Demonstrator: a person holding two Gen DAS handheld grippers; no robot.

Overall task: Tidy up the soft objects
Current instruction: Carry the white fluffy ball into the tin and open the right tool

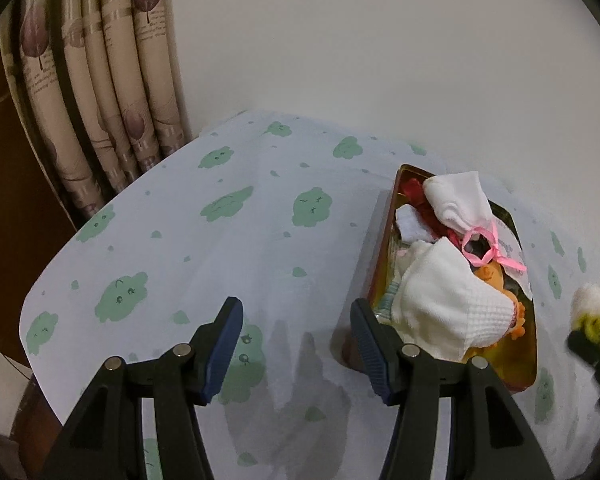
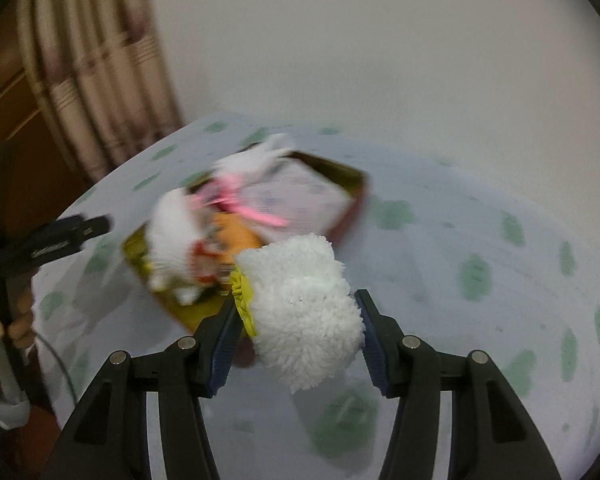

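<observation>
A gold tin box [image 1: 526, 364] [image 2: 352, 176] on the table holds several soft items: white cloths [image 1: 444, 300], a pink ribbon [image 1: 496, 252] and an orange plush [image 1: 494, 274]. My right gripper [image 2: 298, 312] is shut on a fluffy white and yellow object [image 2: 304, 304], held above the table near the box's front corner. In the left wrist view that object [image 1: 592, 308] shows at the far right edge with the right gripper [image 1: 588, 340] under it. My left gripper [image 1: 296, 312] stands open over bare tablecloth, just left of the box. The right wrist view is motion-blurred.
The table wears a pale cloth with green cloud prints [image 1: 220, 208]. Beige patterned curtains [image 1: 100, 80] hang behind its far left corner, beside a white wall [image 1: 380, 40]. A person's hand [image 2: 16, 320] holds the left gripper's handle at the left edge.
</observation>
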